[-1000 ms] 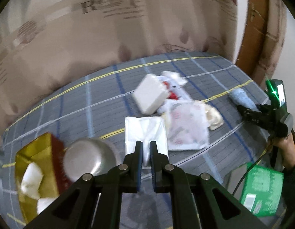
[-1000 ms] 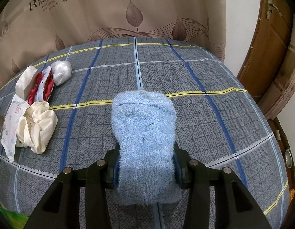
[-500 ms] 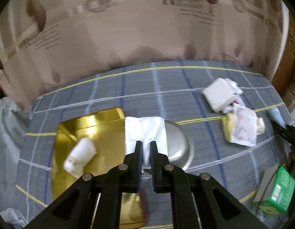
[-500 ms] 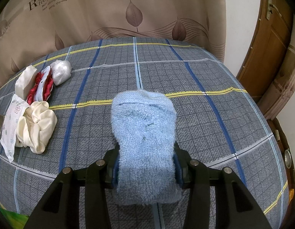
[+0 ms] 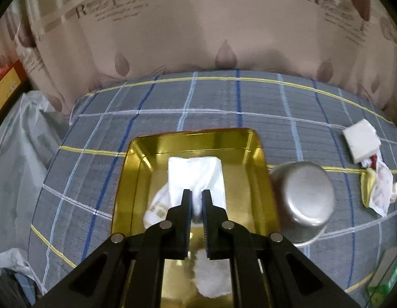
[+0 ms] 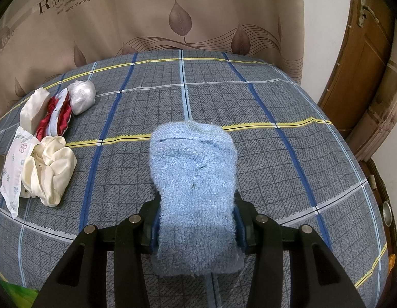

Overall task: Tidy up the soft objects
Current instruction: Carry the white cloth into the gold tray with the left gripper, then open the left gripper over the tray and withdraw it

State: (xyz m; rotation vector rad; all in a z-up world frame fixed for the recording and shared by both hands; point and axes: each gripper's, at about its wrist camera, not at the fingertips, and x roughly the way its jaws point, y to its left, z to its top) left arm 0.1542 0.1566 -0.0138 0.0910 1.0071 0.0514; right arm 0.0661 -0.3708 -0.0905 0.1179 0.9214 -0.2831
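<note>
- The left gripper point(image 5: 196, 200) pinches a white tissue pack point(image 5: 196, 177), hanging directly over the gold tray point(image 5: 260, 151); release means straight down.
- The right gripper point(image 6: 196, 228) clamps a blue towel point(image 6: 194, 187), long axis pointing away.

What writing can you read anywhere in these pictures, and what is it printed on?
"Rom feel", large print on the beige leaf-pattern curtain.
"Who has seen the wind", "But when the", "The wind is", "passing through": small lines beside it.
"love": faint, at the curtain's left edge.
"passing": at its top right.
Gold wording on the white packet in the gold tray: too blurred.
Green box: unreadable.
</note>
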